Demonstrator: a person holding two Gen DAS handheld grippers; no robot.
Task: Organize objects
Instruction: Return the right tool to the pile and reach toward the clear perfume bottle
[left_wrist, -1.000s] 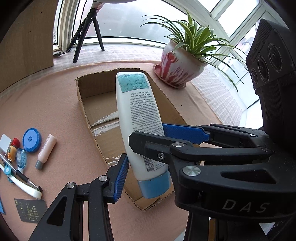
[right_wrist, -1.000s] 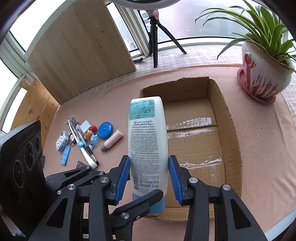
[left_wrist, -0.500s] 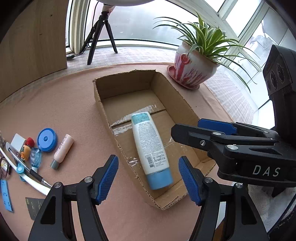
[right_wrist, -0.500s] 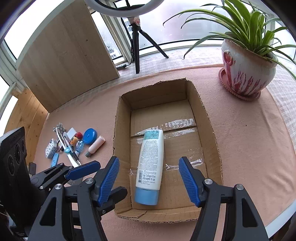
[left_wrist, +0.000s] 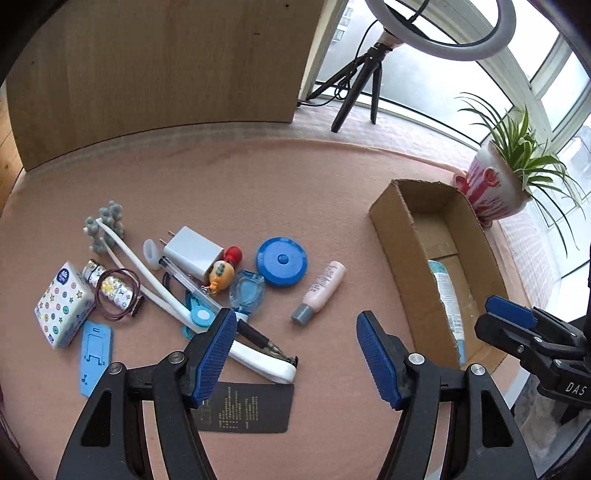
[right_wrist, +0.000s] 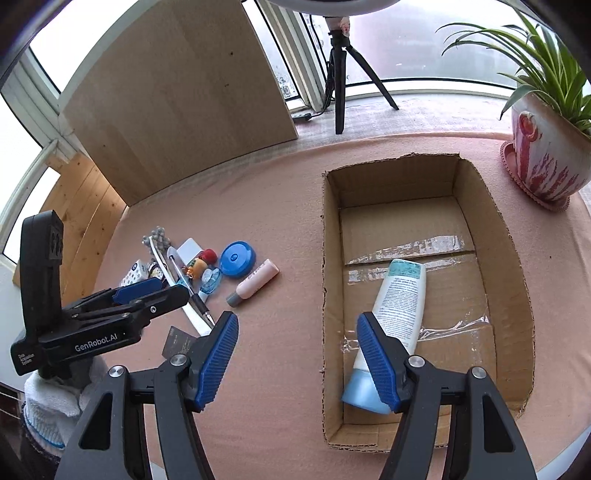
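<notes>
Pink table (right_wrist: 280, 387) bears cardboard box (right_wrist: 517, 280), plant pot (right_wrist: 546, 162), small clutter (left_wrist: 177, 288)

Bare counter (right_wrist: 280, 354) lies open at 12 o'clock; clutter (left_wrist: 207, 280) crowds 10, cardboard box (right_wrist: 517, 280) walls 2.

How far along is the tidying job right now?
Barely started. Done: one white bottle lies in the cardboard box. In hand: nothing; the left gripper and right gripper are both open and empty. Left: the pink tube, blue disc, charger and remaining clutter on the mat.
</notes>
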